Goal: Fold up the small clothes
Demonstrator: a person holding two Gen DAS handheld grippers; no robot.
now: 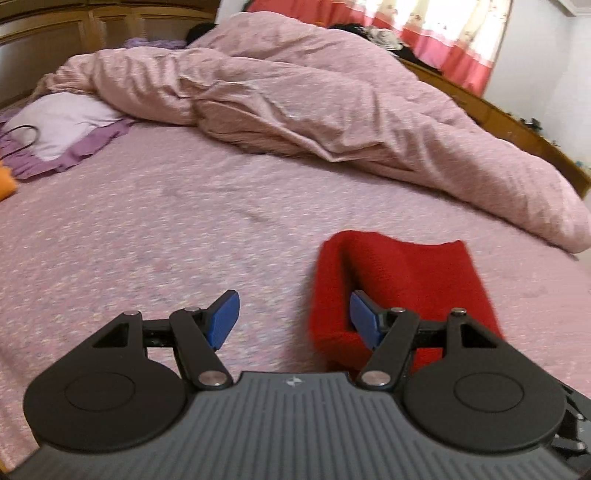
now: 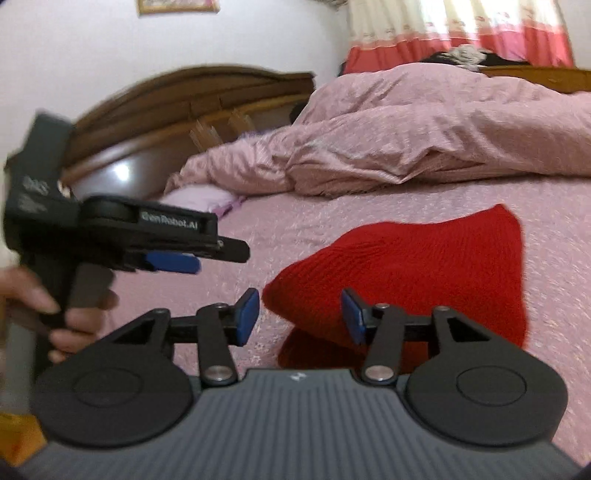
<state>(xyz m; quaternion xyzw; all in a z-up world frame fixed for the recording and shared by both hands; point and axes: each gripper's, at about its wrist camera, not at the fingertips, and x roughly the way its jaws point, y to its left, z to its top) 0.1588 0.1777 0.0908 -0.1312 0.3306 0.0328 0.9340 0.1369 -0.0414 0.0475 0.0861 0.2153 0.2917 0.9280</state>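
item: red knitted garment point(image 1: 402, 280), folded, lying on the pink bedspread point(image 1: 166, 221), lower right of centre in your left wrist view and centre right in your right wrist view point(image 2: 413, 273). your left gripper point(image 1: 293, 317): blue-padded fingers point(image 1: 223, 317) spread apart, nothing between them, the right-hand pad in front of the garment's near left edge; whether it touches the cloth, cannot tell. the same left gripper point(image 2: 173, 260) appears side-on at the left of the right wrist view, held by your hand point(image 2: 62, 314) above the bedspread. your right gripper point(image 2: 299, 317): fingers point(image 2: 247, 317) apart, not pressing anything, the garment's near left corner showing between them. also present: crumpled pink duvet point(image 1: 314, 96) in the upper half, lilac pillow point(image 1: 62, 122) at upper left, wooden headboard point(image 2: 177, 107), red and white curtains point(image 1: 458, 33) at upper right.
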